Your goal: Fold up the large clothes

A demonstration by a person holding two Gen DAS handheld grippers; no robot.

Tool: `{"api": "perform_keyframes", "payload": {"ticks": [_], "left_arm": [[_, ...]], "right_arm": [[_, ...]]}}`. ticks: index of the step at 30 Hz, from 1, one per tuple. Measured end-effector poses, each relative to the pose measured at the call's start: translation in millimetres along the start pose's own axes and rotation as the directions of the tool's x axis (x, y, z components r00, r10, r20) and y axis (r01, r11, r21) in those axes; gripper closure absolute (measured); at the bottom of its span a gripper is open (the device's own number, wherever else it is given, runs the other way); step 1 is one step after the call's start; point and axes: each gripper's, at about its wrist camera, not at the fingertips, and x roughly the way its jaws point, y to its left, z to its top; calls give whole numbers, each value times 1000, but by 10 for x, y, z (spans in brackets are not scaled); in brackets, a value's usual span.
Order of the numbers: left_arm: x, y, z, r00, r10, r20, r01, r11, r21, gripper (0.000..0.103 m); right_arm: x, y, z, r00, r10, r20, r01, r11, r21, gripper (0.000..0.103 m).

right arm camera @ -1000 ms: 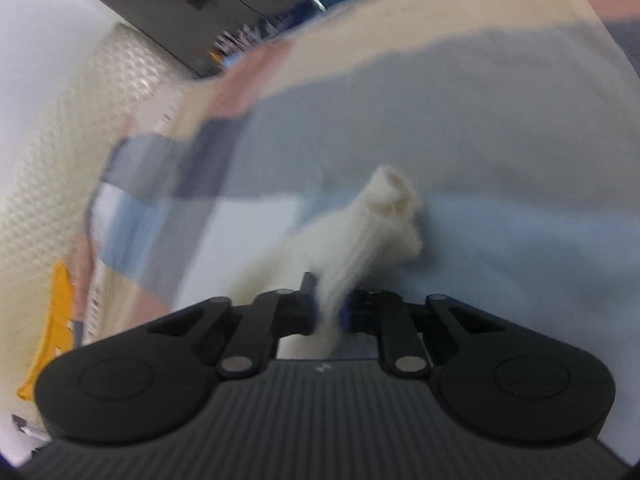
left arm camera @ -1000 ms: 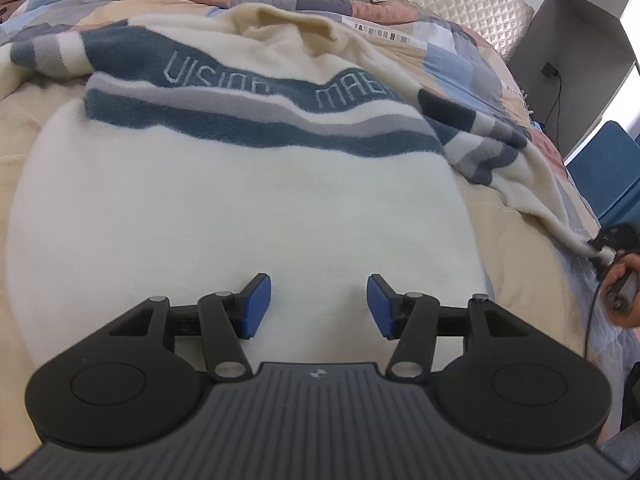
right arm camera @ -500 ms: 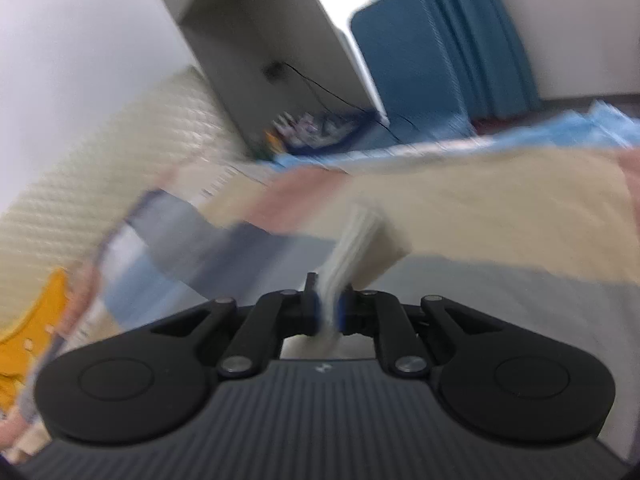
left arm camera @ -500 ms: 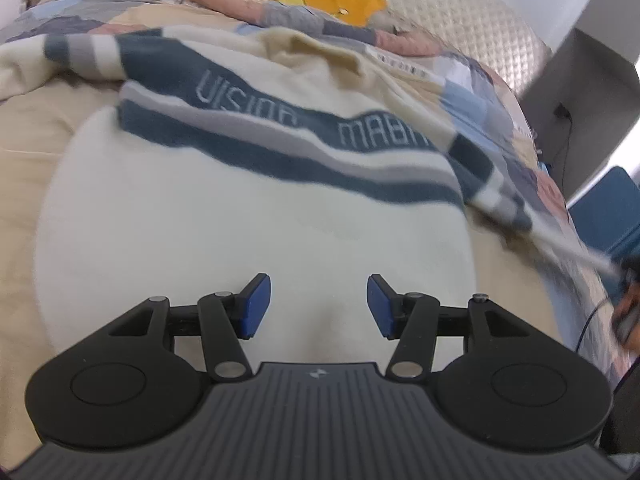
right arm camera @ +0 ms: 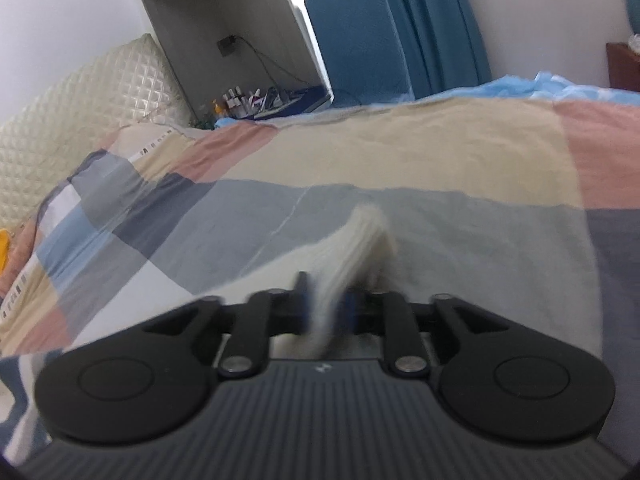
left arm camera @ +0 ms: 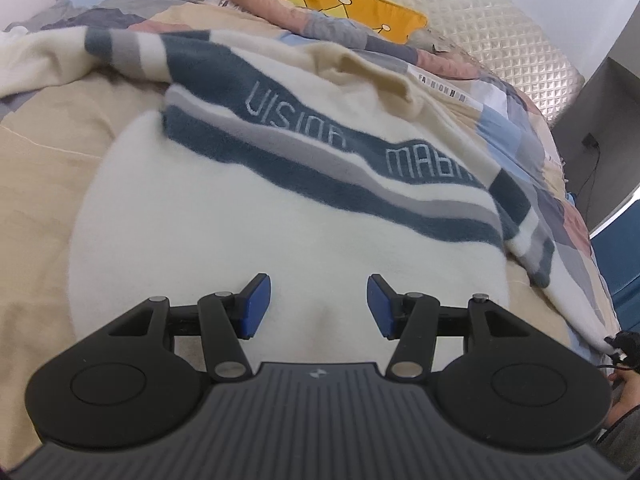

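A cream sweater (left arm camera: 280,208) with dark blue and grey chest stripes and lettering lies spread on the bed. My left gripper (left arm camera: 320,304) hovers over its plain lower body, open, with nothing between the blue pads (left arm camera: 256,304). The sweater's right sleeve (left arm camera: 532,248) runs out toward the bed's right edge. In the right wrist view the ribbed sleeve cuff (right arm camera: 364,232) stands between the jaws of my right gripper (right arm camera: 328,308). Those jaws are opening and are blurred, and the cuff looks loose between them.
A patchwork duvet (right arm camera: 400,160) in beige, pink, grey and blue covers the bed. A yellow cushion (left arm camera: 340,0) and a quilted headboard (left arm camera: 500,40) are at the far end. A blue chair (right arm camera: 360,40) and a grey niche (right arm camera: 224,20) stand beside the bed. A hand (left arm camera: 626,396) is at the right edge.
The right gripper swung up from the bedding to look across the bed, and its jaws have begun to part around the cuff. The left gripper drifted; the sleeve now lies drawn out to the right.
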Motion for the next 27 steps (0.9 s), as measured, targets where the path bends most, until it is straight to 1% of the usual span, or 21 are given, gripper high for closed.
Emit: {"api": "perform_keyframes", "payload": {"ticks": [1, 2, 3, 4, 6, 9, 10, 13, 16, 17, 19, 21, 22, 24, 25, 27], "left_arm": [[-8, -12, -7, 1000, -1, 1, 1, 1000, 2, 44], [-15, -16, -12, 1000, -2, 0, 2, 1000, 4, 44], [-40, -11, -11, 1000, -5, -1, 5, 1000, -6, 44], [-81, -5, -22, 1000, -17, 6, 17, 1000, -24, 44], [-179, 15, -18, 997, -69, 24, 70, 996, -50, 44], [-276, -25, -16, 994, -103, 20, 104, 994, -27, 44], [-311, -51, -29, 994, -110, 16, 110, 994, -6, 44], [-404, -124, -99, 993, -118, 12, 117, 992, 40, 44], [-490, -181, -208, 991, -132, -3, 132, 987, 88, 44], [-529, -201, -243, 991, -137, -2, 137, 985, 101, 44], [-601, -242, -299, 989, -150, 0, 148, 980, 136, 44], [-645, -271, -330, 986, -164, -7, 163, 974, 160, 44], [-660, -288, -340, 985, -170, -11, 170, 971, 167, 44], [-692, -339, -365, 984, -175, -19, 176, 967, 183, 44], [-709, -369, -386, 985, -174, -21, 175, 966, 192, 44], [-728, -427, -420, 985, -171, -25, 172, 962, 213, 44]], "right_arm": [[-15, 31, 8, 1000, -12, 9, 12, 1000, -5, 41], [-79, 66, 20, 1000, -12, 20, 12, 1000, -5, 33], [-178, 83, 20, 999, 0, 33, 0, 1000, -2, 33], [-288, 126, 48, 999, 30, 39, -30, 1000, -4, 33], [-477, 237, 112, 998, 57, 41, -57, 998, -11, 33], [-839, 463, 211, 994, 100, 50, -100, 995, -15, 33], [-977, 561, 235, 991, 129, 37, -129, 991, -18, 33], [-1299, 855, 230, 988, 152, -42, -154, 986, -66, 34], [-1662, 1043, 96, 962, 248, -114, -253, 967, -37, 34], [-1792, 1090, 14, 950, 283, -133, -289, 957, -24, 34], [-2029, 1149, -192, 917, 358, -177, -365, 931, -7, 34], [-2209, 1169, -409, 885, 412, -216, -420, 908, 12, 34], [-2314, 1149, -547, 864, 443, -240, -450, 893, 27, 34], [-2428, 1072, -784, 828, 475, -296, -491, 871, 24, 34], [-2461, 1035, -896, 816, 476, -327, -500, 866, 13, 34], [-2456, 906, -1041, 810, 461, -363, -485, 874, 26, 33]]}}
